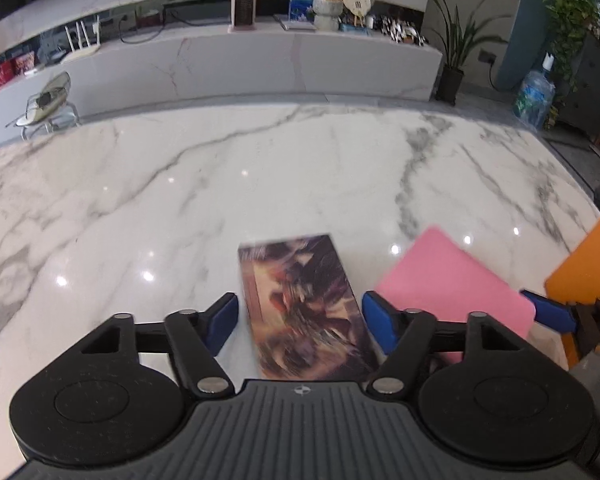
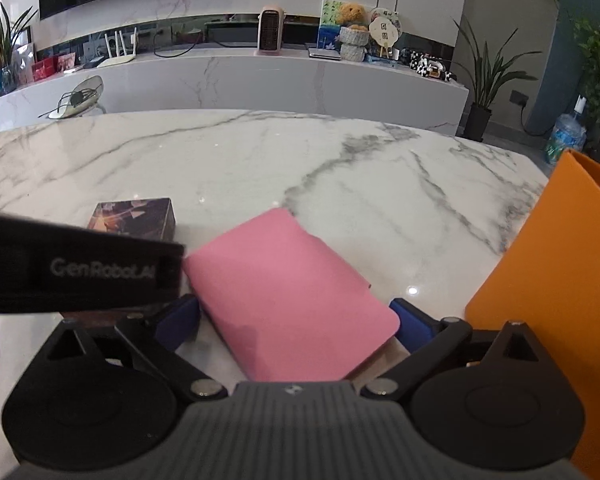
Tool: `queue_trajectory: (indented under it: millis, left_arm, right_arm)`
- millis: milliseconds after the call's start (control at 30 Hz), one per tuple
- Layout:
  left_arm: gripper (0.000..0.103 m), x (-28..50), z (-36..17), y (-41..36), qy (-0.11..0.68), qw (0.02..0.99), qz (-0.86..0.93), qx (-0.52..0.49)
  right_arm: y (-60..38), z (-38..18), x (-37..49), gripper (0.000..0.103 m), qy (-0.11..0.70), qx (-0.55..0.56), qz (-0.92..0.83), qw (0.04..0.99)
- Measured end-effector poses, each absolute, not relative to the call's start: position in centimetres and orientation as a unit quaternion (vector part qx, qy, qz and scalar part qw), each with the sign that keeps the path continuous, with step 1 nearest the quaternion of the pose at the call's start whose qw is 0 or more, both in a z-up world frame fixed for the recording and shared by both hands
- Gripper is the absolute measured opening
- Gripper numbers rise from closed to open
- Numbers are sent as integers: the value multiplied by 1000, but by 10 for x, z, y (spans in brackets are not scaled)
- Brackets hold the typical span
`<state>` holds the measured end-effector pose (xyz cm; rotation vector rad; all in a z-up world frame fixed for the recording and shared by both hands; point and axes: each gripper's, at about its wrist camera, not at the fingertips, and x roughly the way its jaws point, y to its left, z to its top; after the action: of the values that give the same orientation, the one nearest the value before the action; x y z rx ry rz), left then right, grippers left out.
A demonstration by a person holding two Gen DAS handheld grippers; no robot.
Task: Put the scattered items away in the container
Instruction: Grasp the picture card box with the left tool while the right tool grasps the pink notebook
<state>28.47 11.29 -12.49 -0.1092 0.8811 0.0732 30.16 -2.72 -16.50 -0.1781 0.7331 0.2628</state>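
On the marble table point(image 1: 260, 168), the left gripper point(image 1: 300, 324) points down at a dark printed box point(image 1: 304, 312) that lies flat between its blue pads; a narrow gap shows on both sides, so the jaws stand partly open around the box without pressing it. Just to the right of that box lies a pink box point(image 2: 288, 296), also flat on the table, and the right gripper point(image 2: 296, 322) straddles its near end with jaws spread wide, pads beside its edges, though whether they touch is hard to tell. From the right wrist view, the left gripper's black body crosses the left side and hides most of the dark printed box. An orange container point(image 2: 548, 264) stands at the table's right edge, near the pink box but apart from it.
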Motion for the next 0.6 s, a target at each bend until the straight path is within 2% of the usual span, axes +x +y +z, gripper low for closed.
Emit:
queue_trajectory:
  millis: [67, 267, 400, 500, 600]
  left_arm:
    - [67, 277, -126, 116, 430, 901, 38, -41]
    - [67, 260, -123, 128, 443, 895, 42, -36]
    - [68, 256, -123, 132, 443, 895, 44, -39]
    - [71, 259, -123, 131, 440, 896, 49, -38]
    - [71, 263, -124, 130, 438, 897, 51, -36]
  right_arm:
    - [-27, -161, 299, 90, 368, -84, 125, 918]
    - [-17, -157, 281, 87, 382, -91, 170, 904]
    - [-10, -160, 277, 89, 368, -115, 181, 905]
    - [-14, -163, 280, 97, 366, -108, 181, 906]
    - [-18, -165, 285, 97, 367, -90, 187, 907]
